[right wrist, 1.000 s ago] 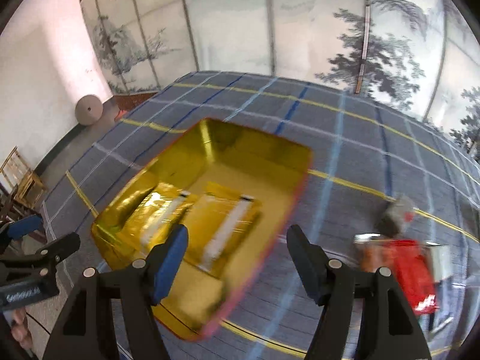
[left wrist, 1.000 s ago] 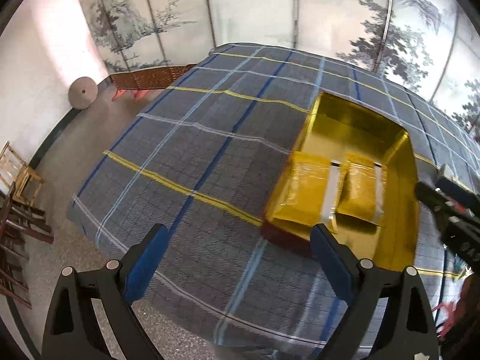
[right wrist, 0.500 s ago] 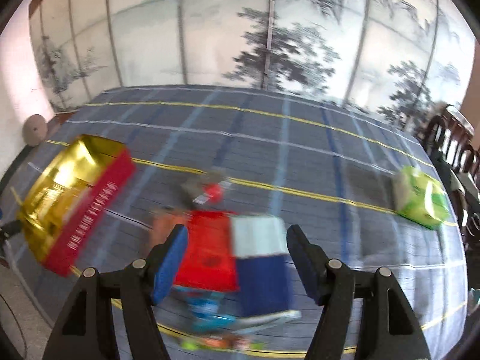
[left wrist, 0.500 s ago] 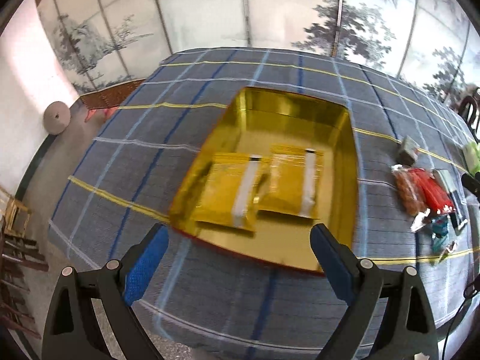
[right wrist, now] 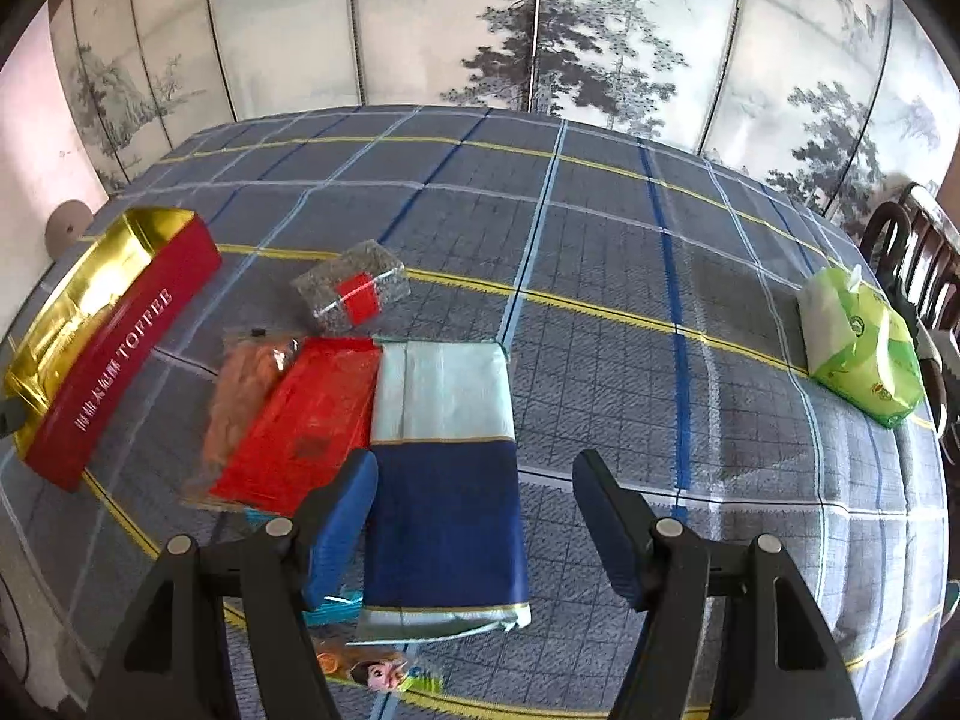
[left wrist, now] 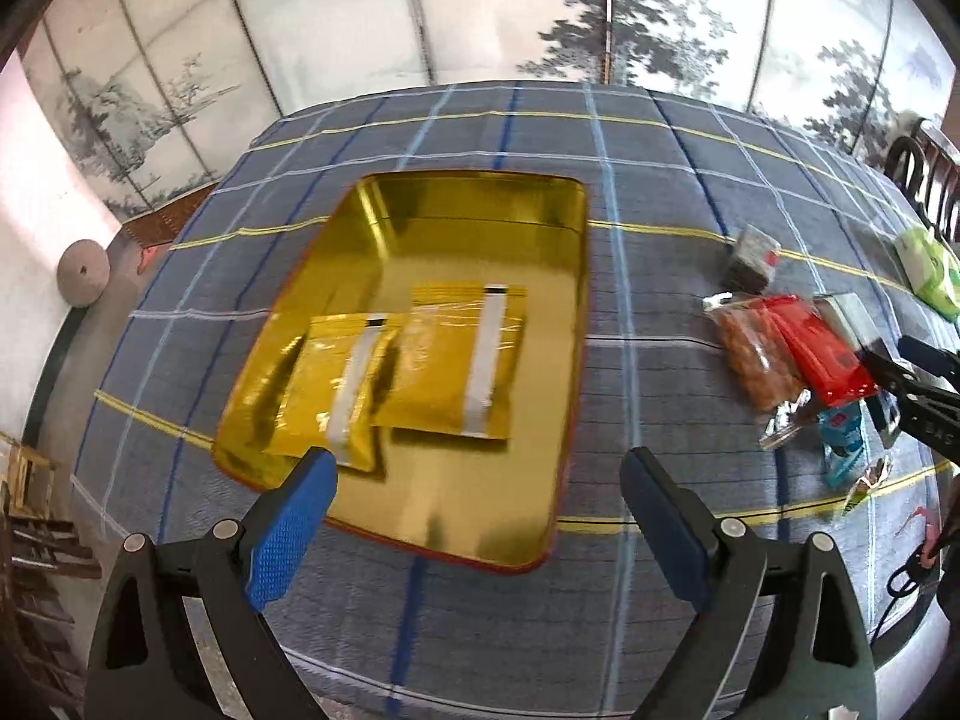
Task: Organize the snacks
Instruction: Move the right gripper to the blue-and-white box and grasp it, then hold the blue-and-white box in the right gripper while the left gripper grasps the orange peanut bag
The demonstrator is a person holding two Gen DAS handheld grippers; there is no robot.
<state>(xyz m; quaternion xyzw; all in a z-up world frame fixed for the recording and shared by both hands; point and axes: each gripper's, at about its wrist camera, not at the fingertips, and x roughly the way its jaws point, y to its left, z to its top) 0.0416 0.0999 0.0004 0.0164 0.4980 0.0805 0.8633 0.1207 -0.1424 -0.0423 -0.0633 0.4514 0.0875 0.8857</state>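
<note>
Gold-lined tin (left wrist: 540,372) with two gold packets (left wrist: 456,360) now sits centred under the spread left tool (left wrist: 474,486), near the table's left edge. Right tool (right wrist: 474,498), spread and empty, has swung over the blue-white packet (right wrist: 444,468) beside the red one (right wrist: 300,420).

Hidden, cropped and blurred items, both wrist views

In the right wrist view, the gold-lined red toffee tin (right wrist: 114,324) ran off the left edge; the flat teal packet (right wrist: 333,607) and cartoon-printed wrapper (right wrist: 384,675) lay mostly behind the right gripper's (right wrist: 474,531) near finger. In the left wrist view, the two gold foil pouches (left wrist: 414,372) were motion-smeared, print unreadable; the pale green tissue pack (left wrist: 930,264) was cut by the right edge.
</note>
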